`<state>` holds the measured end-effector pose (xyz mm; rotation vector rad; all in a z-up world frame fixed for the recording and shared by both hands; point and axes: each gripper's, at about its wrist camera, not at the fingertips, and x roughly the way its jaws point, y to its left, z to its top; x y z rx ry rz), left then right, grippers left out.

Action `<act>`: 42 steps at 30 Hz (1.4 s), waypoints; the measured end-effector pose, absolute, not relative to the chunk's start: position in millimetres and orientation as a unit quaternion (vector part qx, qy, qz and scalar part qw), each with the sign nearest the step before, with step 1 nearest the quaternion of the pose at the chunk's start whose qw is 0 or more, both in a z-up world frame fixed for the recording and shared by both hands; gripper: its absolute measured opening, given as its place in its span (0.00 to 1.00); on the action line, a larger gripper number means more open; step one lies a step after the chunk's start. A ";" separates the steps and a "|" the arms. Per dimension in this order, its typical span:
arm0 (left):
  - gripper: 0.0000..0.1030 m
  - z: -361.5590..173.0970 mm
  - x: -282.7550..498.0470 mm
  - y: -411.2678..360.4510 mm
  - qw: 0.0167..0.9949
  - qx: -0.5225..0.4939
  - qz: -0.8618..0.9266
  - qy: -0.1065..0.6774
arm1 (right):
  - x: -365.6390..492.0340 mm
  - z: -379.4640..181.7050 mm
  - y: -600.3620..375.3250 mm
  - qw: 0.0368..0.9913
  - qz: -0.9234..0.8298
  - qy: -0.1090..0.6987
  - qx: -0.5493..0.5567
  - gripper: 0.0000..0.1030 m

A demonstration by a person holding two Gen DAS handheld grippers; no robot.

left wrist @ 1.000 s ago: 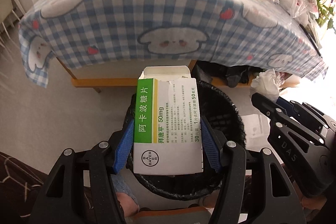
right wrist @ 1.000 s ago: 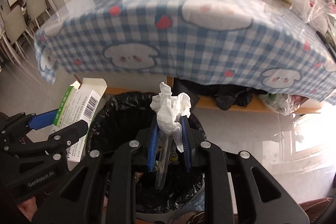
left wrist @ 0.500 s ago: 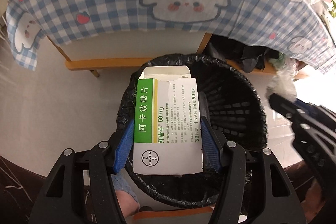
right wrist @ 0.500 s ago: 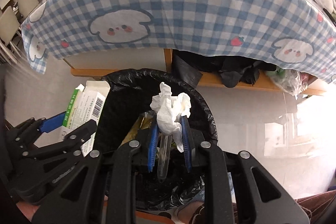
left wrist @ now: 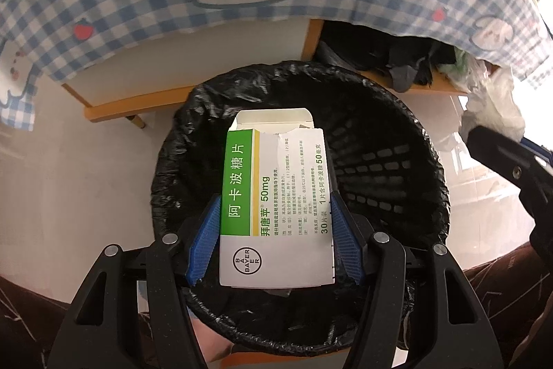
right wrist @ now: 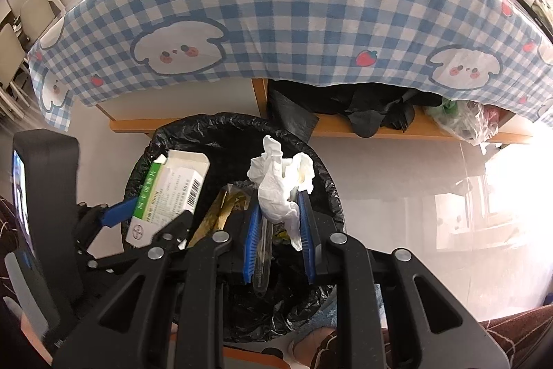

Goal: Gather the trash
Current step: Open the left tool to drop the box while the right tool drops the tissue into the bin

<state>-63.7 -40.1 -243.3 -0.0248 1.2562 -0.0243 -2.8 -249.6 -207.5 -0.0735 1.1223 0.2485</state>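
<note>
Trash in both hands, both loads over the bin. Left gripper: blue fingers pinch a white-and-green cardboard medicine box by its long side edges, torn flap end pointing away from me, so it should drop end-first when I let go. Right gripper: fingers pressed nearly together on a crumpled white tissue with a clear plastic tube caught alongside; one grip carries both. Below, the round black mesh wastebasket with black bag liner sits on the pale floor, at the edge of the blue-checked tablecloth with bunnies; yellowish wrappers already lie inside. Both grips point steeply down, held inside the rim line so nothing lands on the floor. Release looks like the next step.
</note>
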 end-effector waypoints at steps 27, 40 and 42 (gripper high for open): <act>0.94 -188.8 -79.6 30.5 0.844 -0.036 0.053 0.532 | 3.4 -220.5 -205.6 0.840 0.136 0.523 -0.042 0.21; 0.94 -185.4 -84.1 50.5 0.842 -0.039 0.078 0.532 | 3.7 -235.0 -185.3 0.832 0.148 0.532 -0.051 0.22; 0.94 -186.1 -83.8 51.1 0.841 -0.041 0.078 0.534 | 2.7 -234.6 -182.6 0.833 0.151 0.529 -0.057 0.25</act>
